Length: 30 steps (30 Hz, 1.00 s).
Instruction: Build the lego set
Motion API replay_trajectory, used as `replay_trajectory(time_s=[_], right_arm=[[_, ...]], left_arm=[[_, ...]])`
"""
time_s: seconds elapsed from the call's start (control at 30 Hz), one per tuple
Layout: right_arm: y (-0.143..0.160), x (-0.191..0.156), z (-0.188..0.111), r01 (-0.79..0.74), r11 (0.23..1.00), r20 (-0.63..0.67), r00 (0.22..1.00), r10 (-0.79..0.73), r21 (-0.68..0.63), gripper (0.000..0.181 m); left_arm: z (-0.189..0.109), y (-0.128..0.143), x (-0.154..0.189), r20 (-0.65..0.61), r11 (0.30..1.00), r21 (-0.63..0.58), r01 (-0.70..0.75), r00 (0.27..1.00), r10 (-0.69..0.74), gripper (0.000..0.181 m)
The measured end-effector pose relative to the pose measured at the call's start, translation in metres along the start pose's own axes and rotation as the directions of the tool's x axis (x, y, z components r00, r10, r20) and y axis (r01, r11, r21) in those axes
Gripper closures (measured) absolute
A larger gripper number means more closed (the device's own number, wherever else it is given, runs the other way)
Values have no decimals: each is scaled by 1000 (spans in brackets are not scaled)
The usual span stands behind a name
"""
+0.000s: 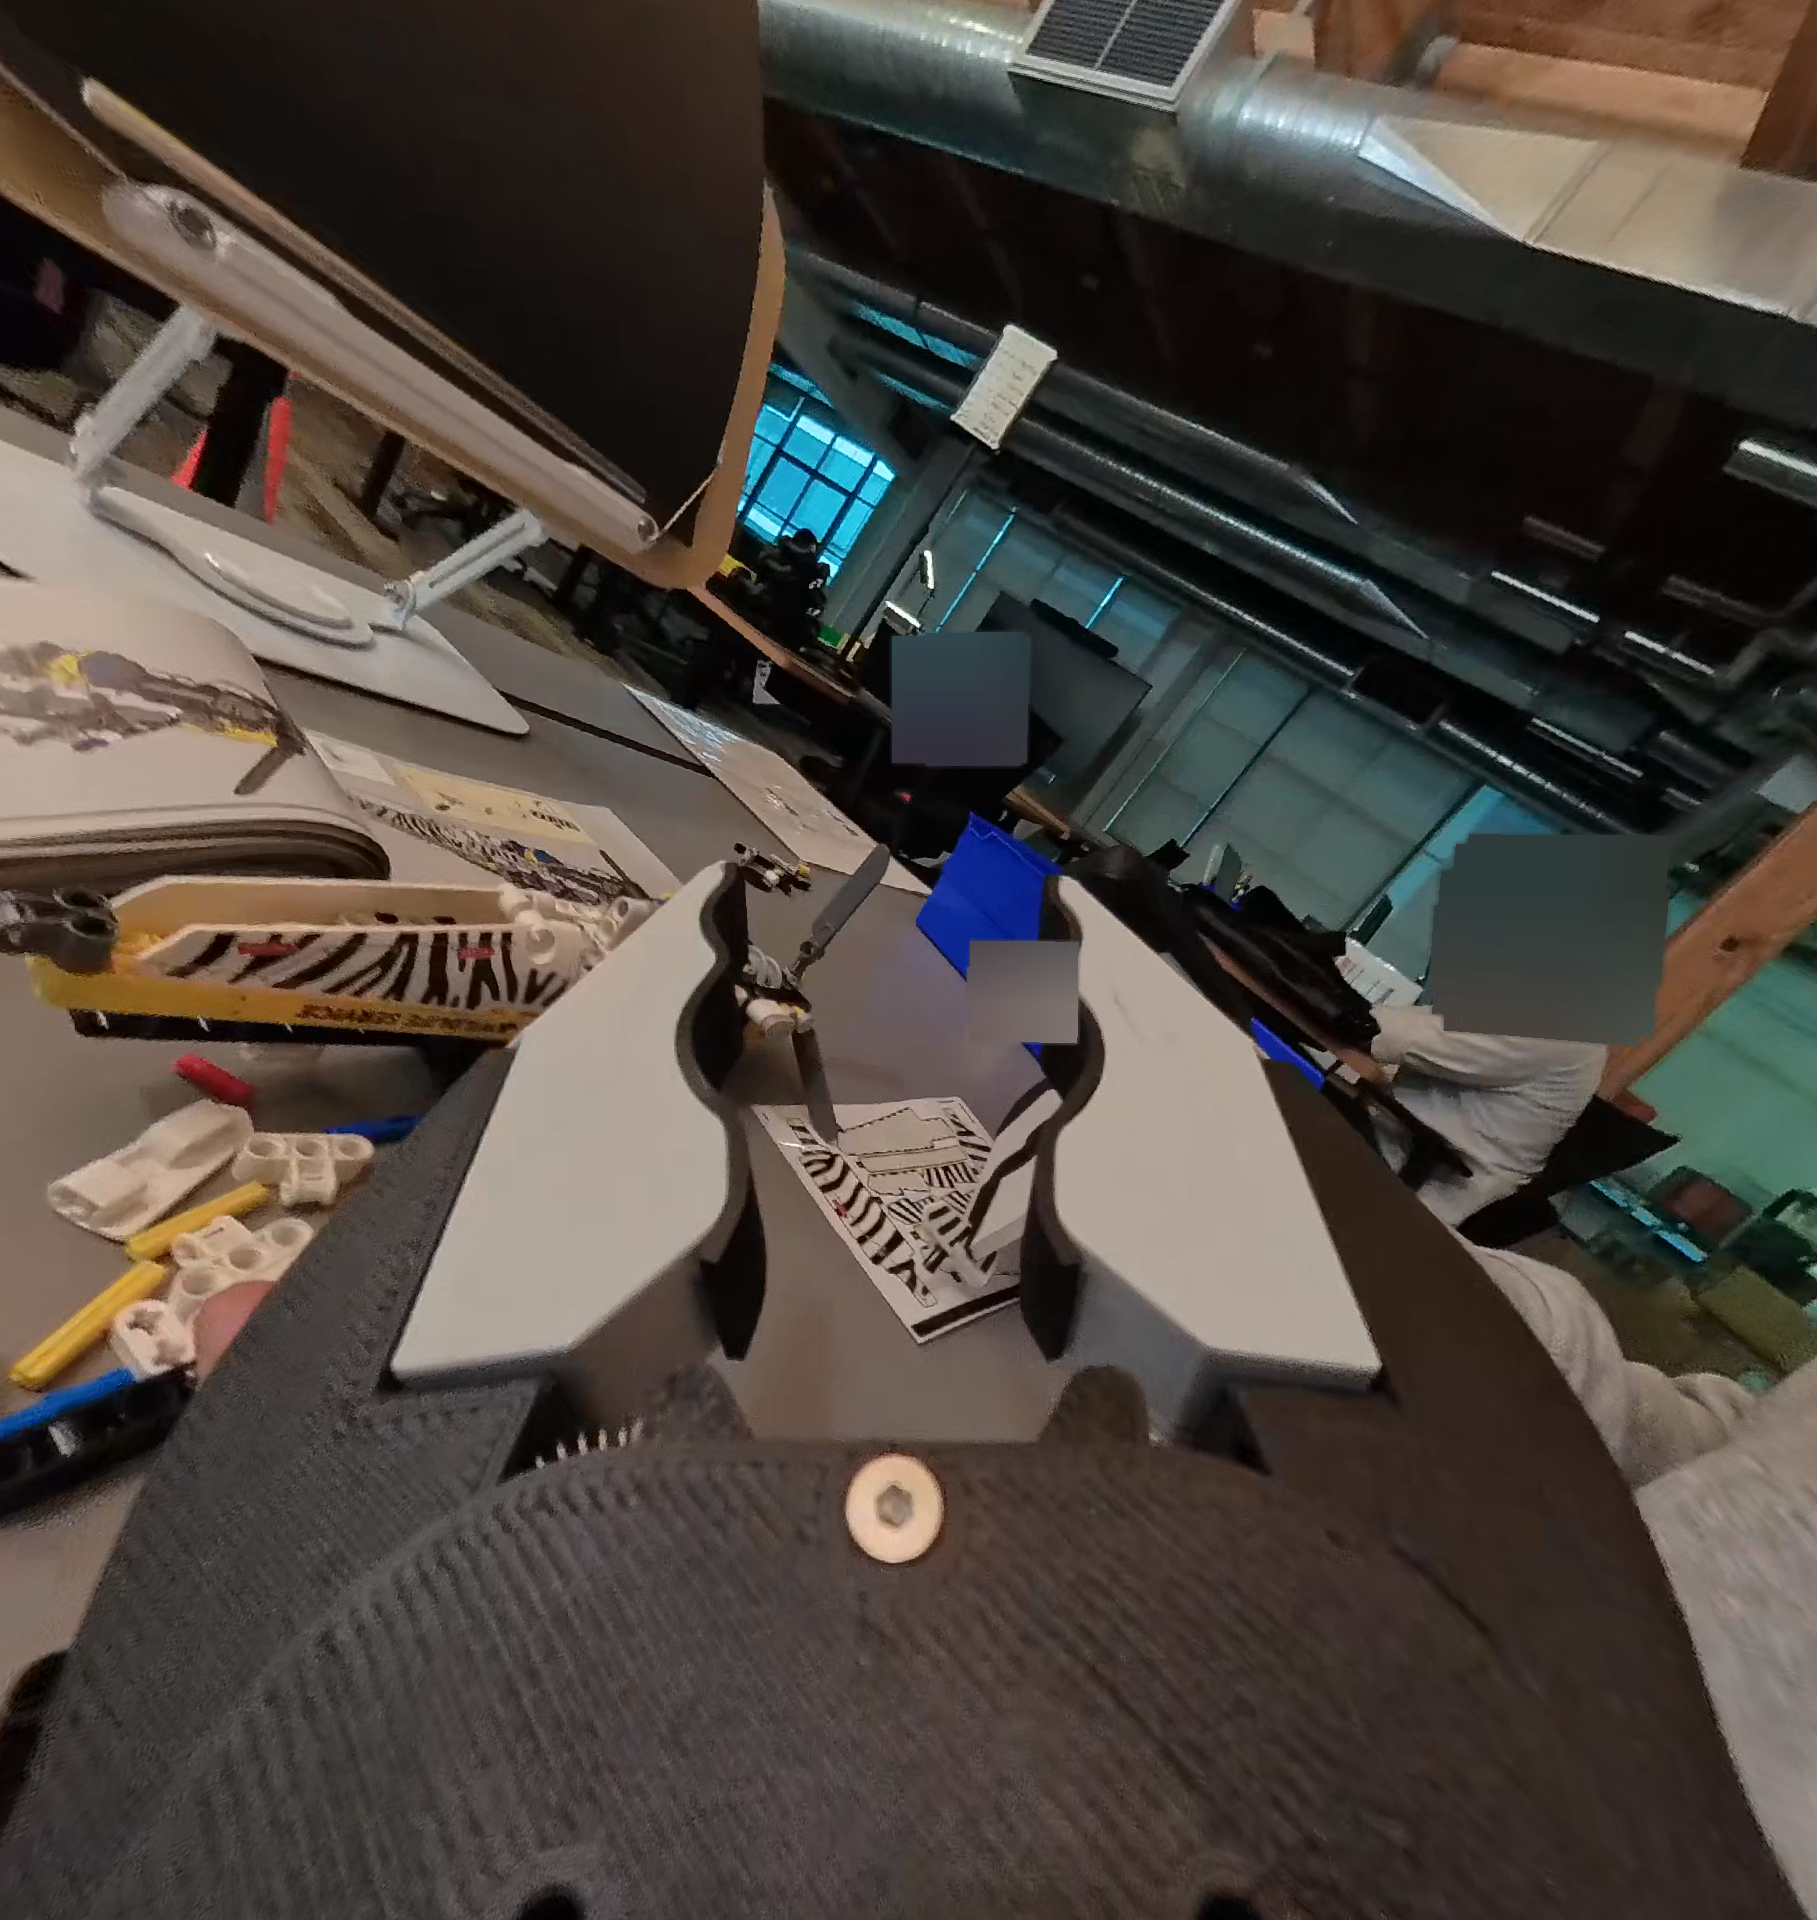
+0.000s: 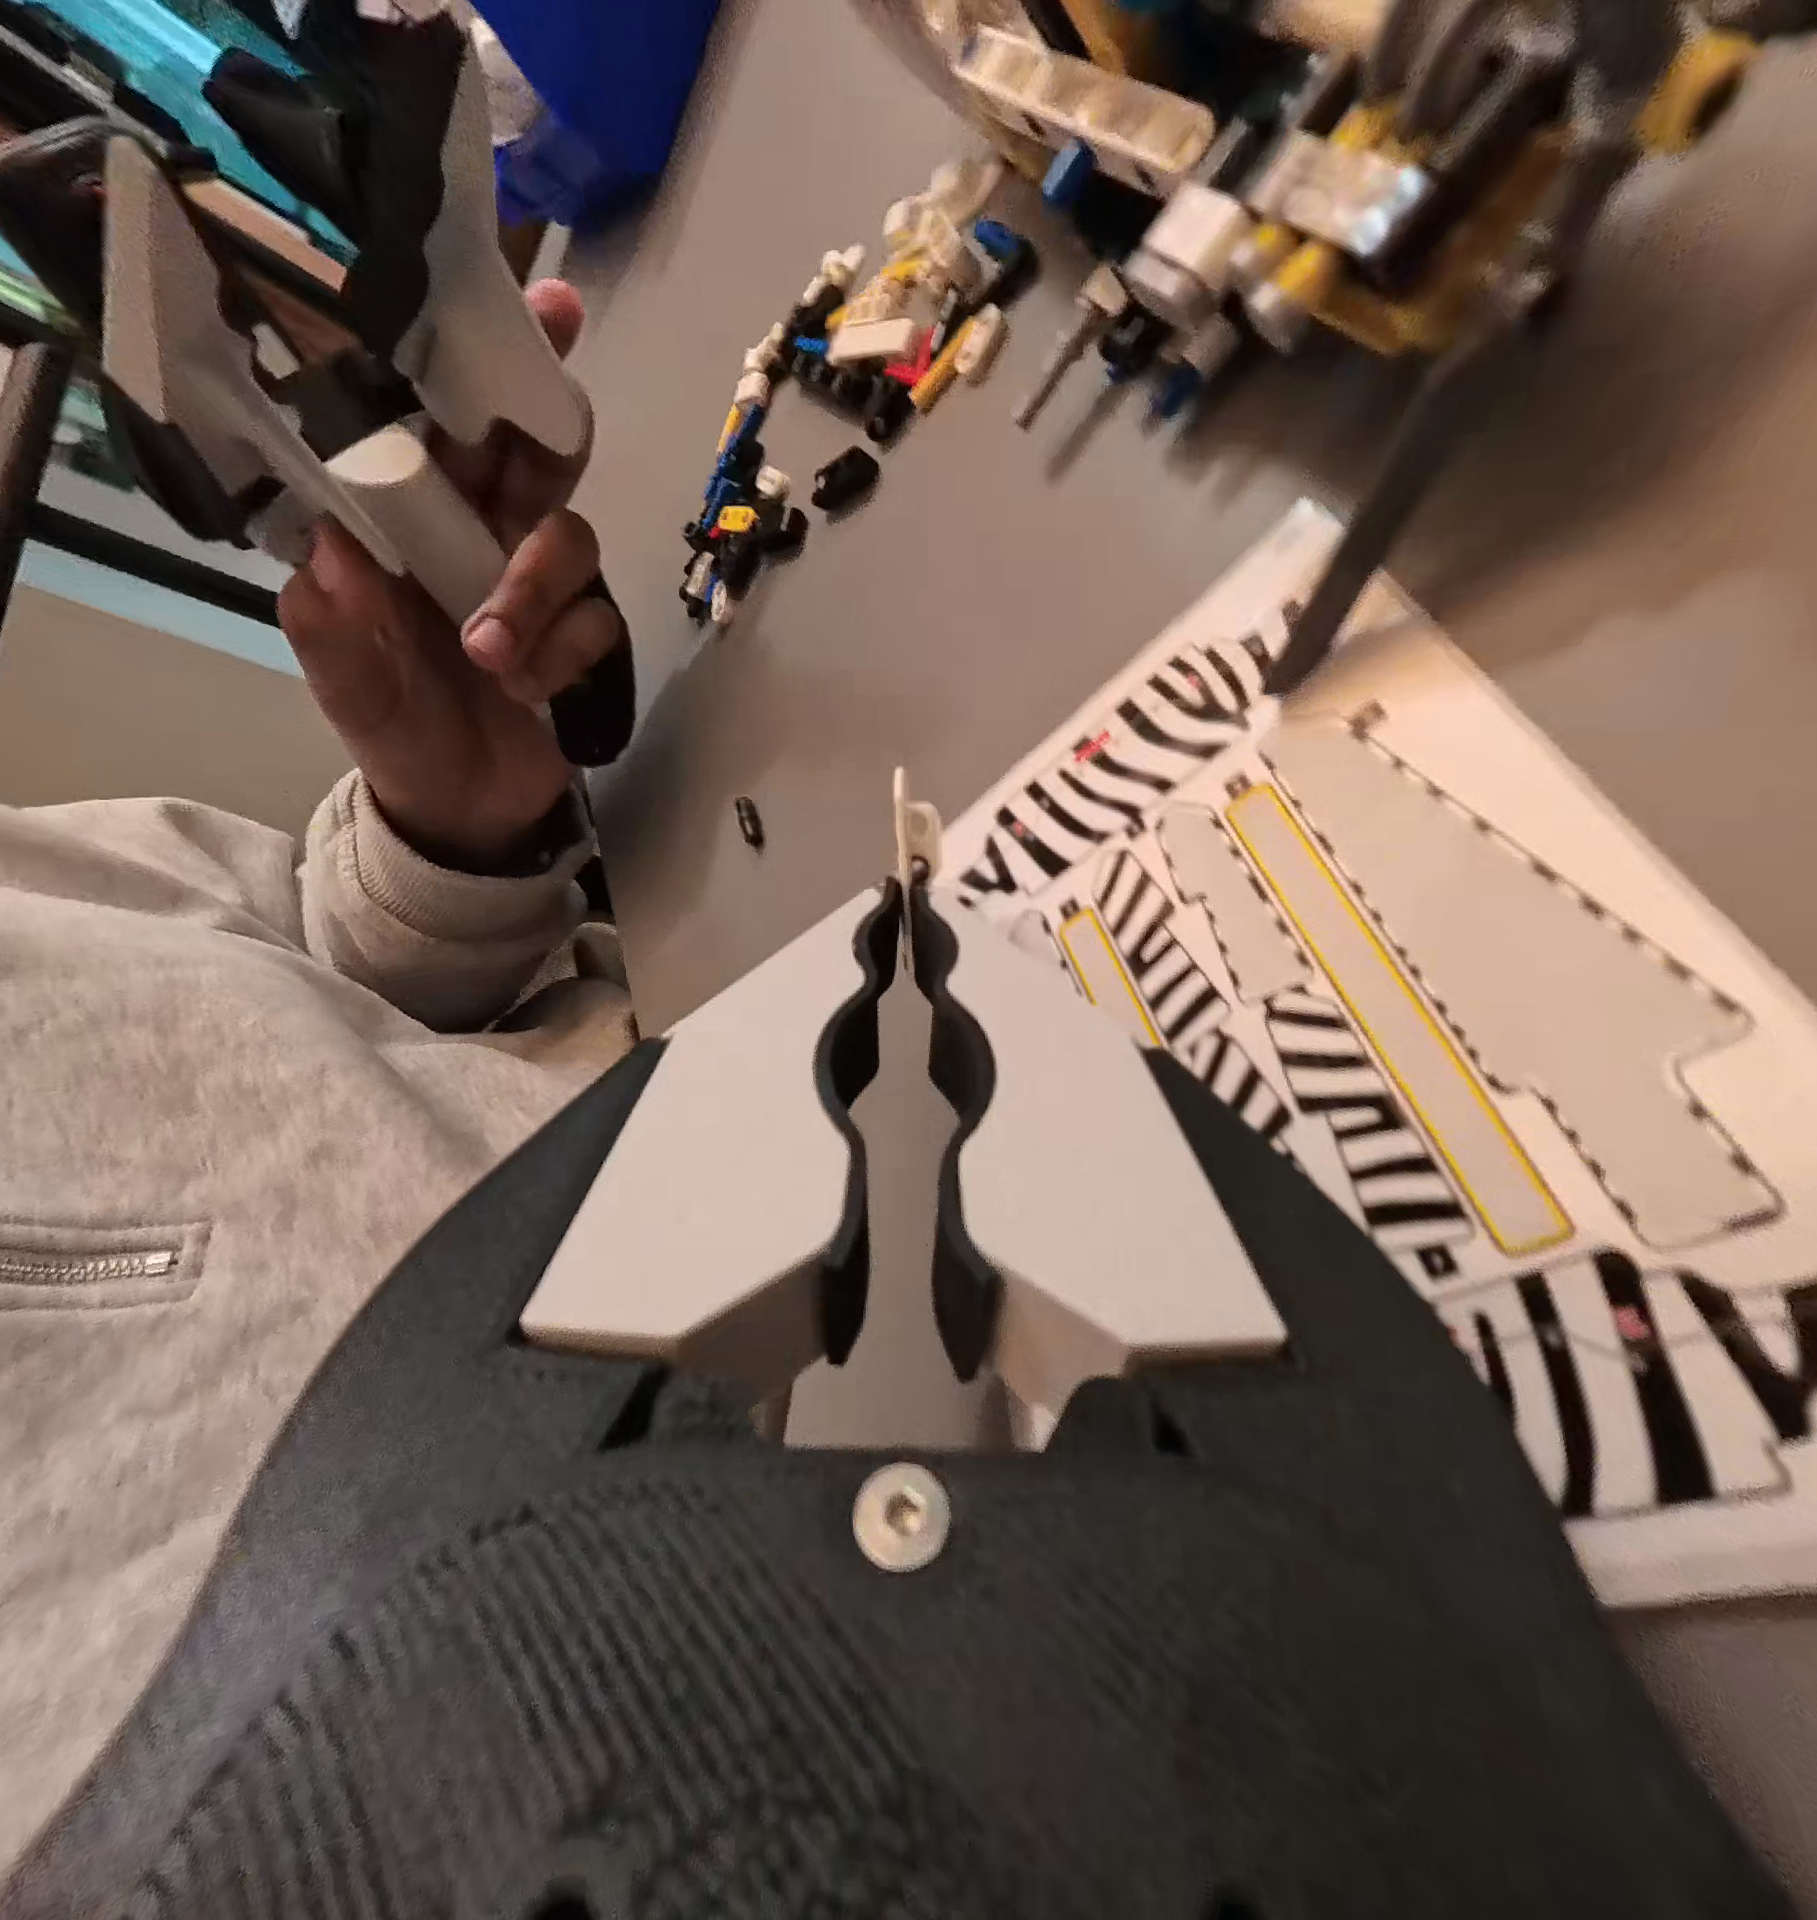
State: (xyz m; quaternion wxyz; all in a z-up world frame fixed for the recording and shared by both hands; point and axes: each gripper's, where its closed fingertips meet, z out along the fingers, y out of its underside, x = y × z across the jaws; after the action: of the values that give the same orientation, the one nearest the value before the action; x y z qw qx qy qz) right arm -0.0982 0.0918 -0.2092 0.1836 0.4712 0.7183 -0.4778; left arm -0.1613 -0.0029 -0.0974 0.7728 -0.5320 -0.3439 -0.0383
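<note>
My left gripper [image 1: 883, 894] is open and empty, held above the grey table. Between its fingers I see a zebra-striped sticker sheet [image 1: 883, 1195] and a small Lego assembly with grey blades [image 1: 790, 966]. A white zebra-striped panel on a yellow base [image 1: 312, 966] lies to its left. My right gripper [image 2: 904, 904] is shut on a thin white piece [image 2: 912, 831] at its tips, beside the edge of the sticker sheet [image 2: 1403, 1039]. The left gripper [image 2: 296, 135] also shows at the upper left of the right wrist view, held up in a hand [image 2: 436, 665].
Loose white, yellow and blue pieces [image 1: 187, 1195] lie at the left; a pile of them [image 2: 862, 343] shows in the right wrist view, with a grey-and-yellow model [image 2: 1351, 208] behind. An open instruction booklet [image 1: 104, 727], a monitor stand [image 1: 260, 582] and a blue bin [image 1: 977, 883] stand farther back. A black pin [image 2: 748, 821] lies alone. Left tips to right tips: about 15 centimetres.
</note>
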Motion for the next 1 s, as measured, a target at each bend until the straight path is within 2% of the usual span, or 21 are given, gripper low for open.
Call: replay_trajectory(time_s=[0.13,0.23,0.3,0.37,0.47,0.53,0.6,0.63,0.7,0.77,0.8,0.83,0.87,0.9,1.0], right_arm=[[10,9,-6,-9,1000,-59,998,8,-23,181],[5,13,-17,26,1000,-98,995,-25,-1,180],[-1,14,-25,70,997,-119,991,-67,16,167],[-7,14,-31,115,993,-145,983,-113,8,142],[-20,11,-40,220,975,-208,954,-218,-11,134],[-41,1,-47,340,941,-250,911,-328,5,134],[-68,-11,-50,498,867,-313,823,-474,-4,128],[-82,-15,-49,585,810,-350,752,-559,-38,127],[-108,-14,-44,709,683,-448,560,-697,-177,114],[-130,-7,-30,757,543,-473,353,-807,-362,122],[-138,-3,-19,764,476,-448,274,-851,-436,126],[-144,0,-5,761,426,-404,235,-884,-490,131],[-147,2,10,751,406,-356,241,-903,-521,135],[-148,3,26,739,417,-307,290,-906,-530,134],[-135,12,57,626,488,-166,501,-849,-608,123]], left_arm=[[5,10,0,-13,999,-18,43,999,-44,126],[5,10,0,-14,999,-23,27,1000,-28,126],[3,8,-1,-16,1000,-21,22,1000,-22,126],[1,7,-3,-16,1000,-17,23,1000,-23,127],[-3,4,-7,-29,999,4,40,999,-40,127],[-5,3,-8,-46,999,21,50,998,-49,126],[-6,3,-7,-68,998,35,52,996,-49,126],[-5,4,-6,-82,998,34,55,995,-52,125],[-2,6,0,-119,998,25,63,991,-60,123],[1,10,4,-136,999,5,44,990,-43,120],[2,13,6,-142,999,-11,32,989,-33,119],[4,16,9,-150,1000,-23,20,988,-23,119],[4,17,12,-158,1000,-30,8,987,-13,119],[5,19,14,-164,999,-36,-4,987,-2,119],[4,18,16,-164,999,-29,-27,986,21,119]])
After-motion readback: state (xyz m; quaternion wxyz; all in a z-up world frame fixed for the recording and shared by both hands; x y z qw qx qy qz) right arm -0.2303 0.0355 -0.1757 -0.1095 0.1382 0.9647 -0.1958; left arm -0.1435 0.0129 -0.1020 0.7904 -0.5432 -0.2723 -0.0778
